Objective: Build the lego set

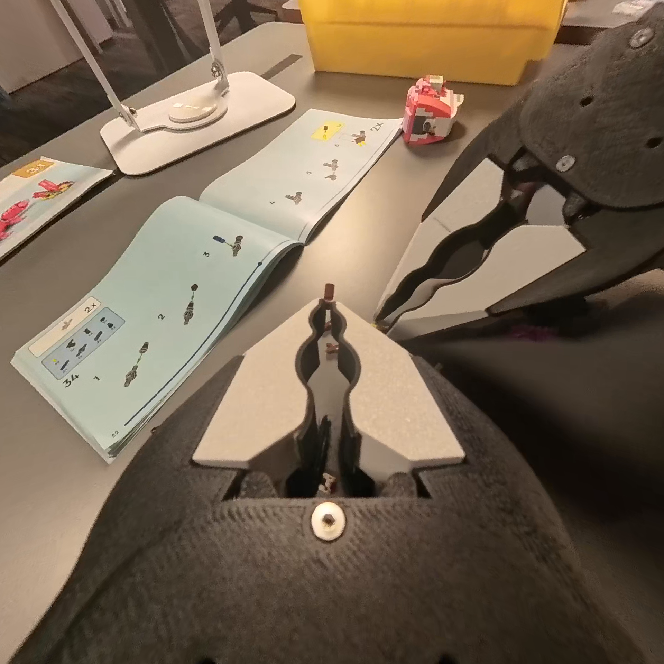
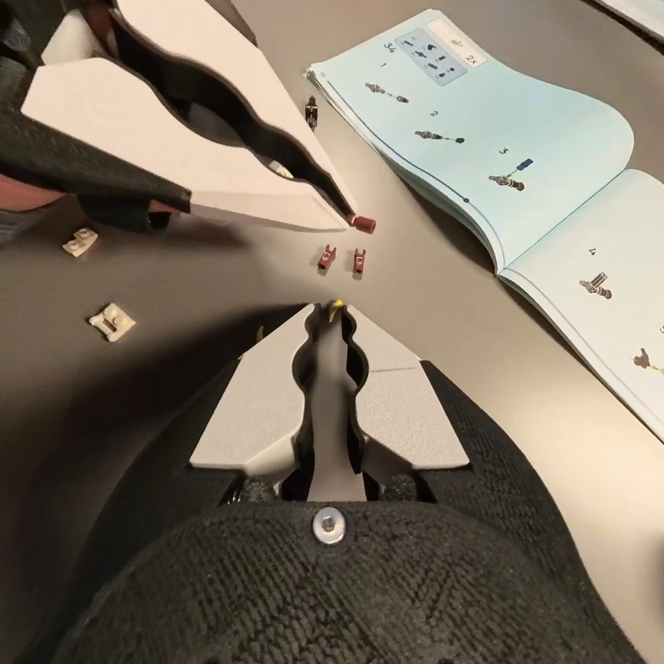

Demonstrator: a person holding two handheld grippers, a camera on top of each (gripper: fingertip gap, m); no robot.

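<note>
Left wrist view: the left gripper [image 1: 328, 303] is clamped on a small brown cylindrical brick [image 1: 329, 290], right of the open instruction booklet [image 1: 172, 287].

Right wrist view: the right gripper [image 2: 332, 305] pinches a yellow-tipped claw piece [image 2: 335, 308]; two brown clip bricks [image 2: 343, 259] lie just beyond it.

Bare table [image 2: 413, 273] lay open at twelve o'clock of the right gripper [image 2: 332, 305], past two brown clips [image 2: 341, 259]. The booklet [image 2: 503, 125] blocked two o'clock, the left gripper [image 2: 350, 217] eleven.
</note>
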